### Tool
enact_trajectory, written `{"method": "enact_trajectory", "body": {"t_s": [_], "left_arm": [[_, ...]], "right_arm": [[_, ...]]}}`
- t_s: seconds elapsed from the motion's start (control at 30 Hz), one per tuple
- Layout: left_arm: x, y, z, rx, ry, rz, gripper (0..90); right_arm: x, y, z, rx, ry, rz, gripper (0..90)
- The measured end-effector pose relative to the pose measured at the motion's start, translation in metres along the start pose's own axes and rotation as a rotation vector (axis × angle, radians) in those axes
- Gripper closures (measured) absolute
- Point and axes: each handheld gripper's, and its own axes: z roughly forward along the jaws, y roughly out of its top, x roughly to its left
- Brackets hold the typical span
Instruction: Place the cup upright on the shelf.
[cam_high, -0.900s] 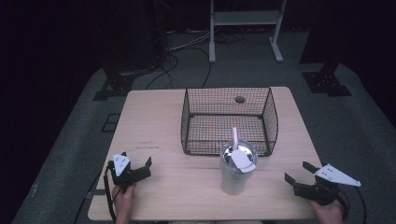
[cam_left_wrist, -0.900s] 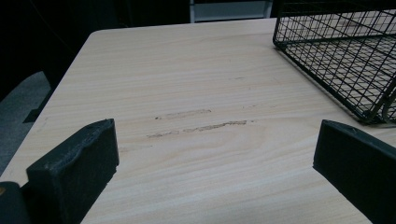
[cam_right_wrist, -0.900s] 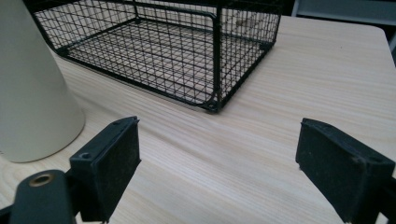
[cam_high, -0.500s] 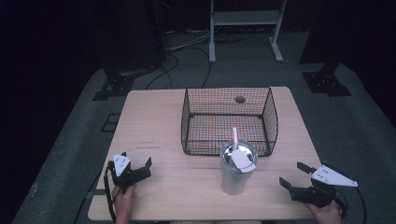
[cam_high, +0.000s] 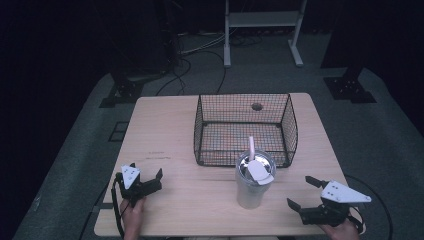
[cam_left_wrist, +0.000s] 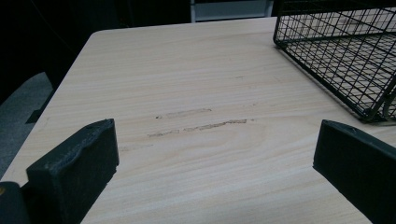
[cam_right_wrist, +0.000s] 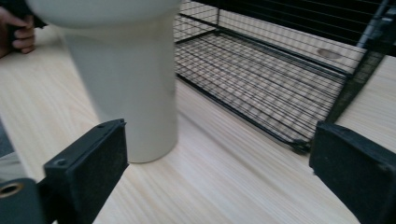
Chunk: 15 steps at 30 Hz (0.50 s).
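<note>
A pale tumbler (cam_high: 254, 182) with a lid and a white straw stands upright near the table's front, just before the black wire basket (cam_high: 243, 128). My right gripper (cam_high: 304, 192) is open at the front right, jaws pointing left toward the tumbler, a short way off it. In the right gripper view the tumbler (cam_right_wrist: 126, 79) rises just beyond the left jaw, with the basket (cam_right_wrist: 280, 79) behind it. Near the front left corner my left gripper (cam_high: 146, 171) rests open and holds nothing; its view looks over bare wood toward the basket's corner (cam_left_wrist: 345, 51).
The light wooden table (cam_high: 165, 130) has its front edge close under both hands. The basket holds nothing I can make out; a dark knot shows in the wood at its back. A metal stand and cables stand on the grey floor beyond.
My right gripper has moved left and slightly forward, closer to the tumbler. The left gripper and the tumbler have stayed where they were.
</note>
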Motion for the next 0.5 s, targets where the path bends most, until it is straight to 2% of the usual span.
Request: {"method": "enact_trajectory", "body": {"t_s": [0.17, 0.27, 0.5], "left_arm": [[0.0, 0.0, 0.0, -0.001, 0.0, 0.0, 0.0], [0.0, 0.0, 0.0, 0.0, -0.001, -0.001, 0.0], [0.0, 0.0, 0.0, -0.001, -0.004, -0.001, 0.0]], "right_arm": [[0.009, 0.005, 0.006, 0.007, 0.038, -0.022, 2.9], [0.015, 0.009, 0.011, 0.009, 0.078, -0.033, 2.7], [0.022, 0.013, 0.019, 0.015, 0.117, -0.044, 2.7]]}}
